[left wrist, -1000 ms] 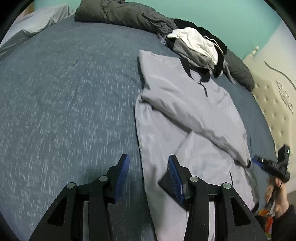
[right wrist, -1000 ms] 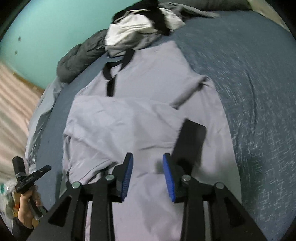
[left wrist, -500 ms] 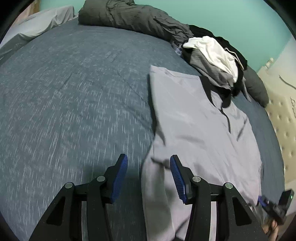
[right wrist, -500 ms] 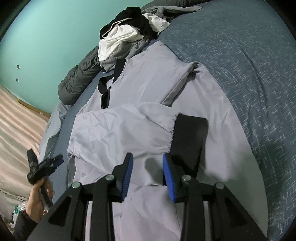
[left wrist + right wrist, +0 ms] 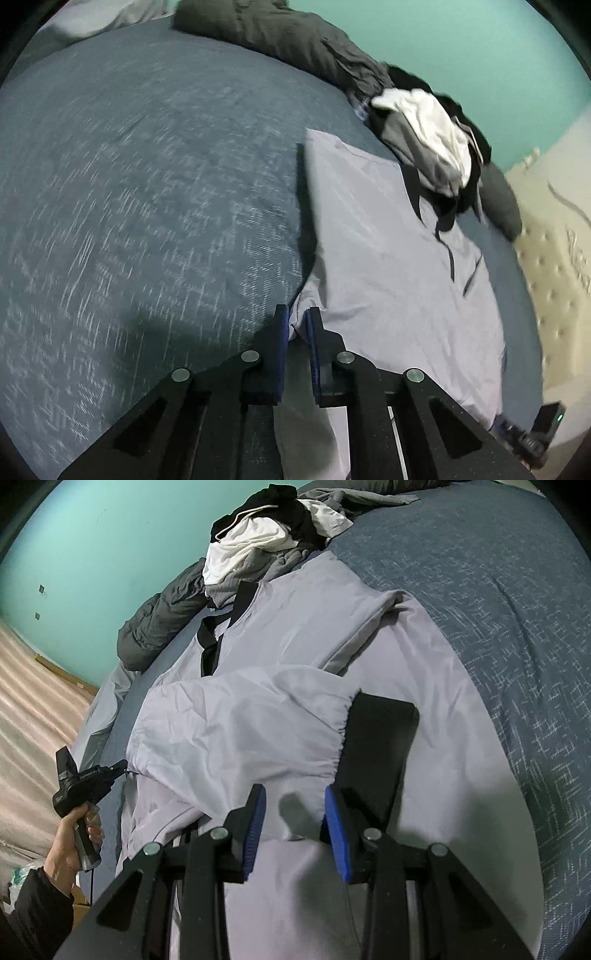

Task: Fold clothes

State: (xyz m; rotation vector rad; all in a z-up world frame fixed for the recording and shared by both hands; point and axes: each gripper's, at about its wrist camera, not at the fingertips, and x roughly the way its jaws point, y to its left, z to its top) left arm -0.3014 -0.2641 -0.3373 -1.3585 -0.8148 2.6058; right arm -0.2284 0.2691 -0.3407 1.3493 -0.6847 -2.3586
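Garment: a pale lilac-grey, thin woven jacket with a black collar (image 5: 303,672) lies spread flat on the bed, collar end toward the clothes heap.
Sleeve: one sleeve is folded across the jacket's front, its wide black cuff (image 5: 376,746) lying on the body panel.
Bed: dark blue bedspread flecked with white (image 5: 147,206); bare on the side away from the jacket.
Left tongs (image 5: 295,325): closing, blue pads nearly together, with the jacket's side edge pinched between them at the border of jacket and bedspread.
Right tongs (image 5: 293,805): partly apart, poised over the jacket's lower front just short of the black cuff; no cloth between the pads.
Hand (image 5: 74,849): a person's hand in a dark sleeve grips the left tool's handle at the bed's edge.
Heap: a tumble of black, white and grey clothes (image 5: 266,542) sits at the jacket's collar, touching it.
Wall: turquoise painted wall (image 5: 461,55) behind the bed.
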